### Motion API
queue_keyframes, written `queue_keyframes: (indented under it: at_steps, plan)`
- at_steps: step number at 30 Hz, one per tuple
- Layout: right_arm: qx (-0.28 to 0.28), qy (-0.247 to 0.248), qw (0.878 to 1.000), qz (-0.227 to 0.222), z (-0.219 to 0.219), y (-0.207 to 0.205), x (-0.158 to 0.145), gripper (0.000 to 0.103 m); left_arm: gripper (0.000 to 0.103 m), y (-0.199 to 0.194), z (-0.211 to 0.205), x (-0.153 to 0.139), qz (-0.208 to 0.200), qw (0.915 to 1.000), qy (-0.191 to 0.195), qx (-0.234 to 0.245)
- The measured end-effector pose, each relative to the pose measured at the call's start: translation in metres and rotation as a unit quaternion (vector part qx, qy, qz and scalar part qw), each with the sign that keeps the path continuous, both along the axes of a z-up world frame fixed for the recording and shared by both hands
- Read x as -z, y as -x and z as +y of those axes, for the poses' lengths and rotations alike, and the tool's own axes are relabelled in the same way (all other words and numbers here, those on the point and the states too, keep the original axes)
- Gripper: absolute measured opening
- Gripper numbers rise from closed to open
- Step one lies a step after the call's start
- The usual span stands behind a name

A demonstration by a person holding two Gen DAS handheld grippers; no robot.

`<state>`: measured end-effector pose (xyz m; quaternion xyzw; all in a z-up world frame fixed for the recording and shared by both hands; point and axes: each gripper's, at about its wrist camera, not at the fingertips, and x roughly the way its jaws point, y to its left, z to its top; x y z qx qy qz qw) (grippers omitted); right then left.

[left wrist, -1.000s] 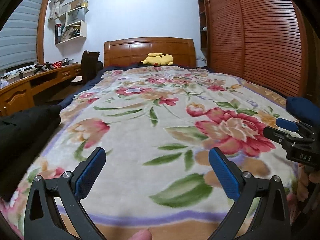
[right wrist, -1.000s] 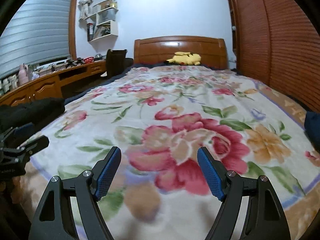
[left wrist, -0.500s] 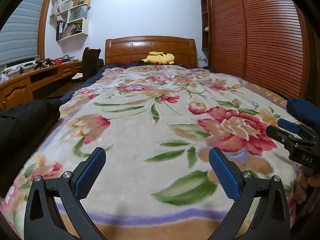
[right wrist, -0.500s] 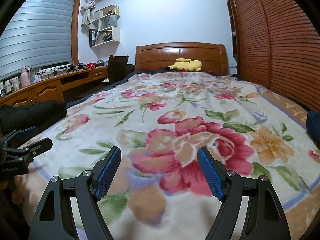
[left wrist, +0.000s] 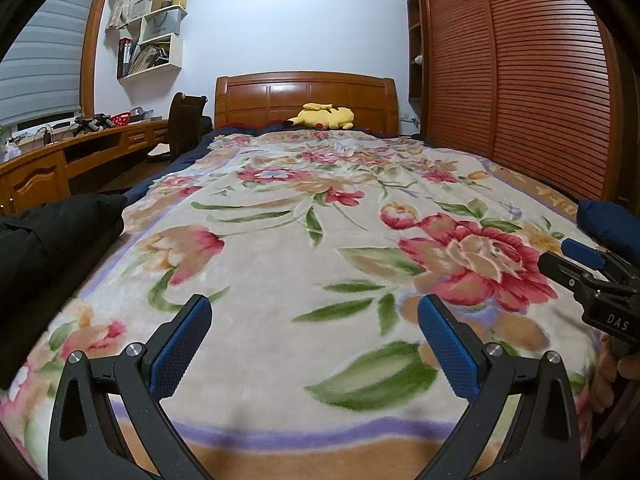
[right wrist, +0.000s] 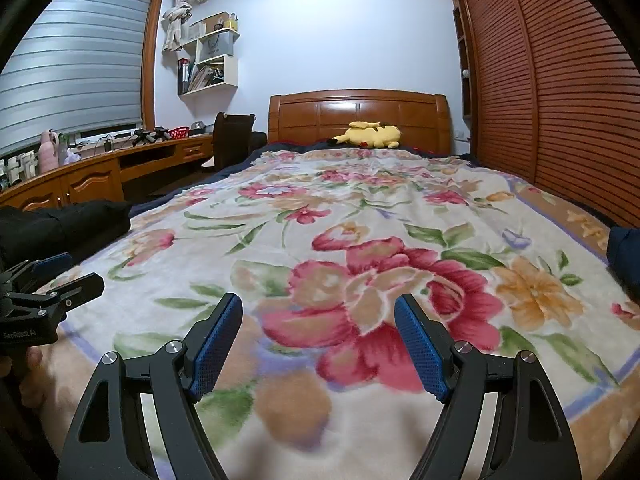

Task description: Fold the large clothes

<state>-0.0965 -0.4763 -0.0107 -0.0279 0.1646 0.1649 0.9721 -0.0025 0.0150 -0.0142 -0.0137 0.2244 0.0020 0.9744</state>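
right gripper [right wrist: 318,342] tipped up, jaws unchanged

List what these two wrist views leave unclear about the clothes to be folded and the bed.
- Black garment: left wrist view, cut off by the left edge; its type is unclear.
- Dark blue garment: right wrist view, only a corner shows at the right edge.
- Floral blanket: blurred between the open right gripper jaws.
- Shelf: contents too small to identify.
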Motion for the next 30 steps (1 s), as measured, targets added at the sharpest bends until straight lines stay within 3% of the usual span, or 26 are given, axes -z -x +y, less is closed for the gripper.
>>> queue_keyframes:
  at_steps: [30]
  plan:
    - [0.001, -0.012, 1.0, -0.001, -0.003, -0.0037, 0.0016, 0.08, 0.103, 0.0015, 0.0015, -0.0005, -0.004, 1.0, 0.0, -0.004]
